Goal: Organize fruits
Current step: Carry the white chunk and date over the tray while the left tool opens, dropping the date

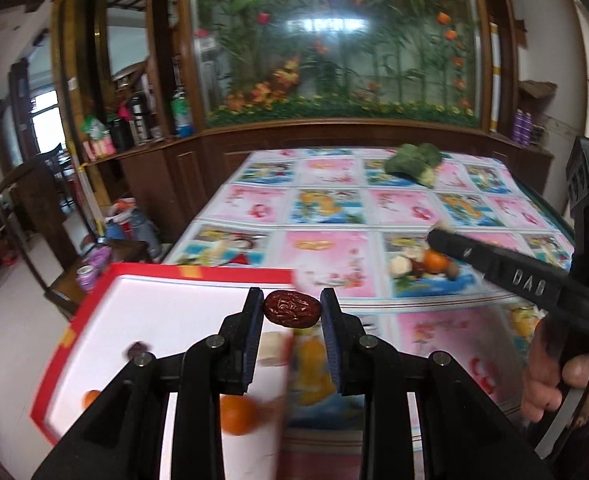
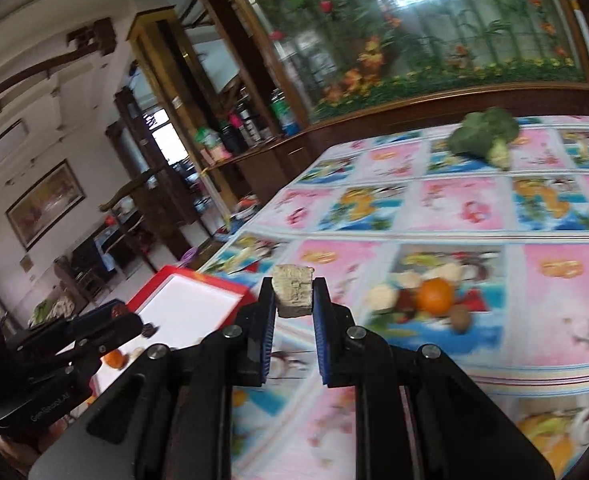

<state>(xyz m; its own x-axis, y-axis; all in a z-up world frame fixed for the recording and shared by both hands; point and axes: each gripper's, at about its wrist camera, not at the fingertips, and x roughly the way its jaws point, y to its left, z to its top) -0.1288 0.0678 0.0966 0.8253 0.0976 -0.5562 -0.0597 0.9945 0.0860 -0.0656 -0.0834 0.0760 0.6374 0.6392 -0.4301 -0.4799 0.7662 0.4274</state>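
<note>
the left claw (image 1: 292,314) pinches a wrinkled red date (image 1: 292,314) end to end above the red-rimmed tray (image 1: 198,273); it looks light, leathery and slightly yielding. the right claw (image 2: 293,295) pinches a pale cut chunk (image 2: 293,295), probably brittle, over the counter (image 2: 554,304), so a gentle squeeze across flat faces suits.

red-rimmed white tray (image 1: 198,272) | dark-red date (image 1: 292,309) | pink-blue cartoon tablecloth (image 1: 334,208)
</note>
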